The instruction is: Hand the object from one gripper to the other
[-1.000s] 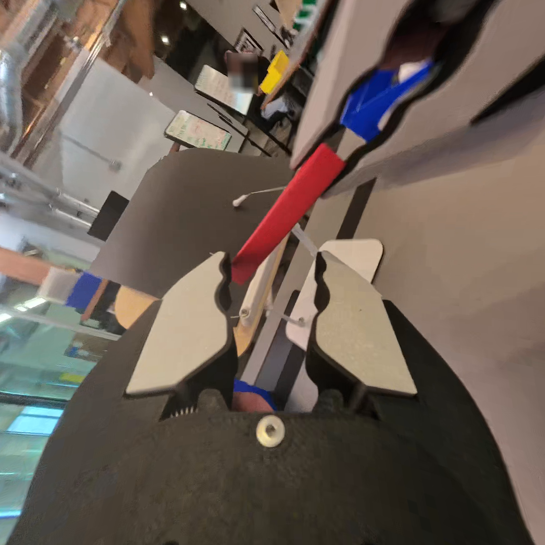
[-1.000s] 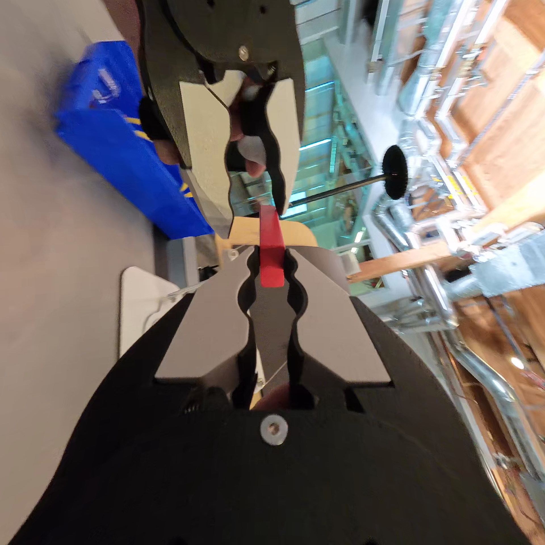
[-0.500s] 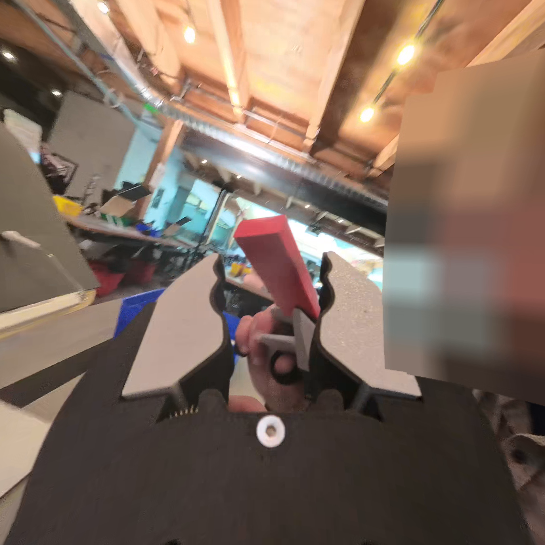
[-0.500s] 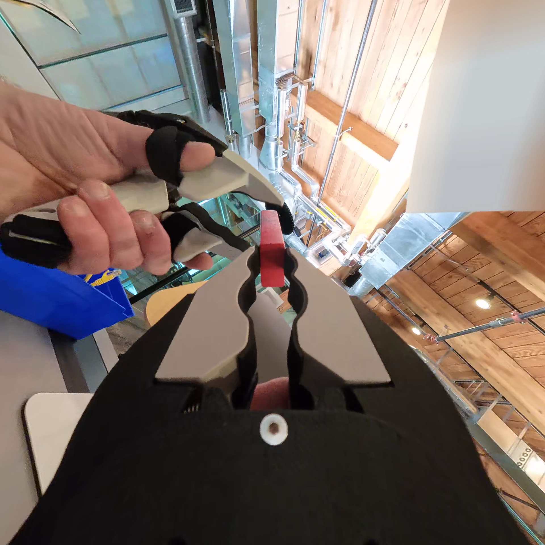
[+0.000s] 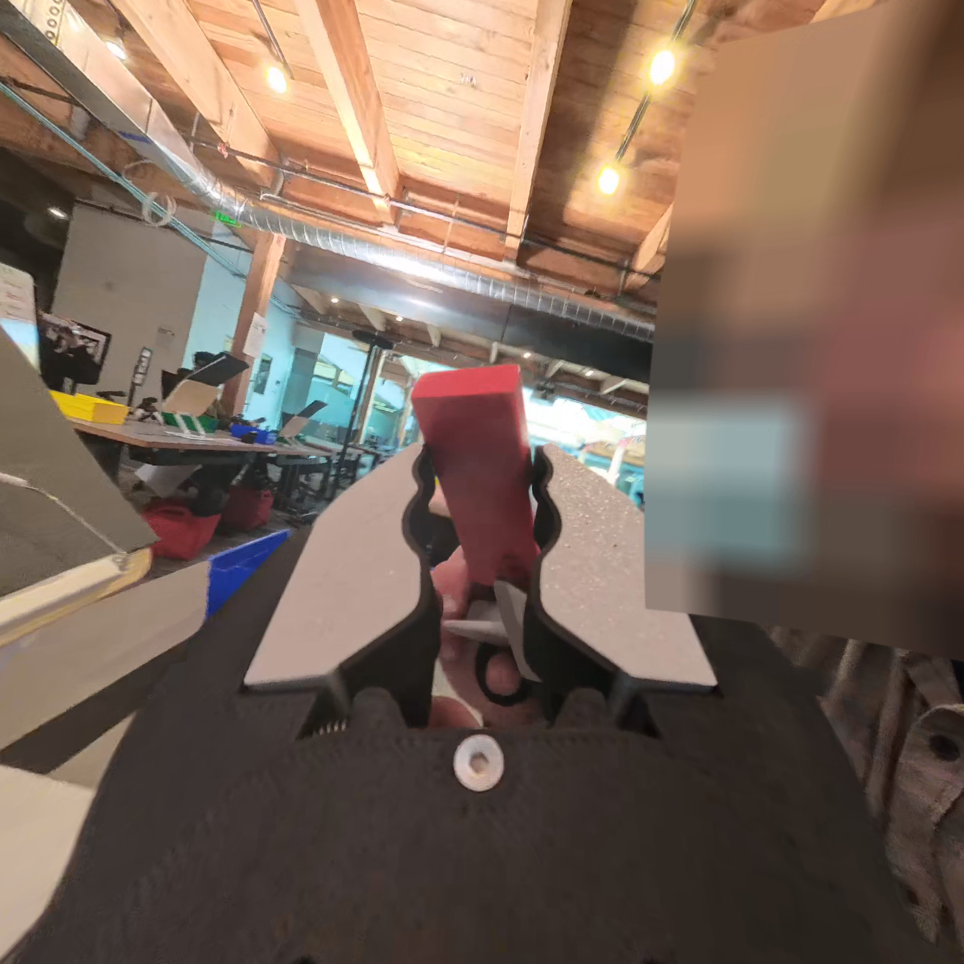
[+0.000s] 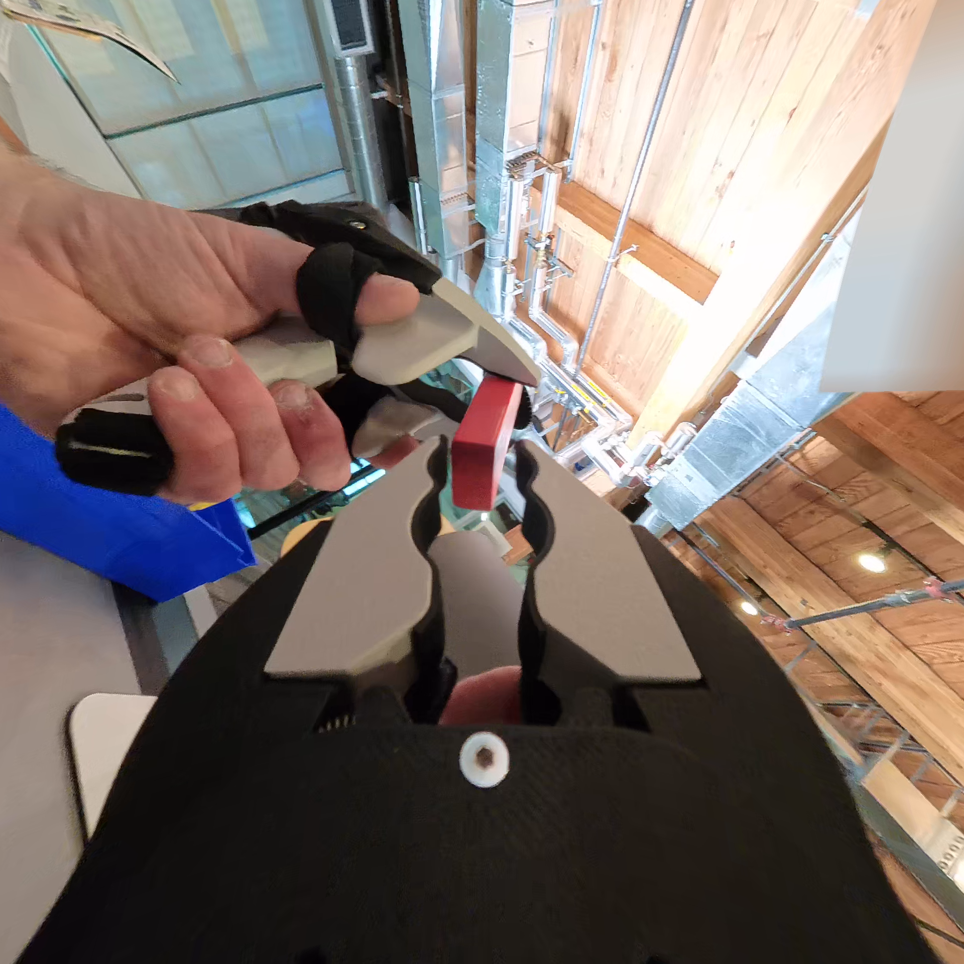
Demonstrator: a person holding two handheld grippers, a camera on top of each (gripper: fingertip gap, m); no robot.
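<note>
Now the left gripper (image 5: 477,464) clamps the red block (image 5: 482,469), the right gripper (image 6: 480,459) gapes around it; next, it draws clear.

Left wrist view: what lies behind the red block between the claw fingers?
Behind the red block, gripped by the left claw, show the grey tips of the right claw and part of the hand holding it. The block covers whether those tips touch its far end.
</note>
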